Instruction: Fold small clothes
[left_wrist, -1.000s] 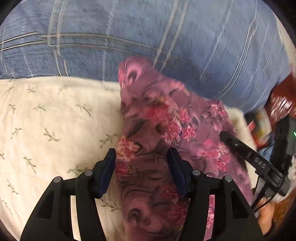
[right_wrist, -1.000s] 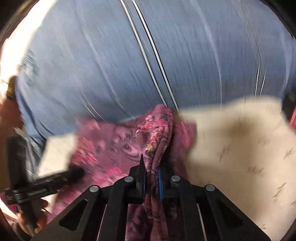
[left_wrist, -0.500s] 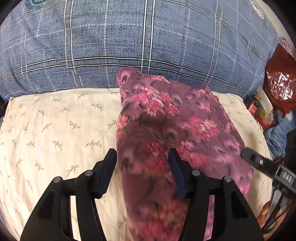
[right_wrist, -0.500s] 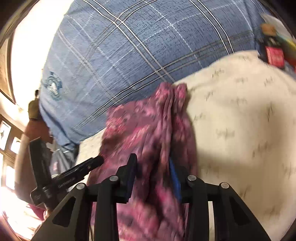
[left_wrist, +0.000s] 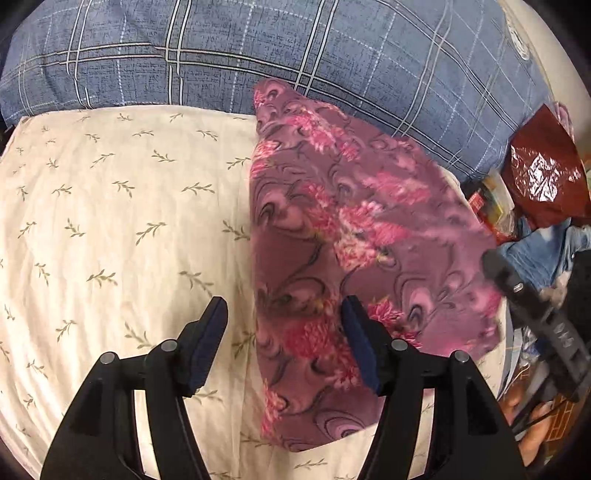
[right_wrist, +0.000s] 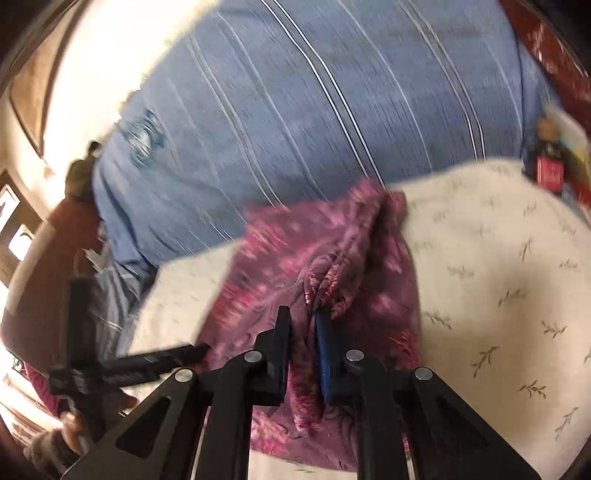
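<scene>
Garment (left_wrist: 351, 236) runs lengthwise ahead; right gripper (right_wrist: 303, 332) pinches its bunched edge, left gripper (left_wrist: 284, 321) spread wide over its left edge, holding nothing.

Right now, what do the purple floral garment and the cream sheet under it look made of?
Purple floral garment: thin, soft woven or knit cloth, matte print; it bunches into fine pleats between the right gripper jaws. Exact fibre unclear.
Cream sheet: matte woven cotton-like fabric with a small leaf-sprig print and fine wrinkles.
</scene>
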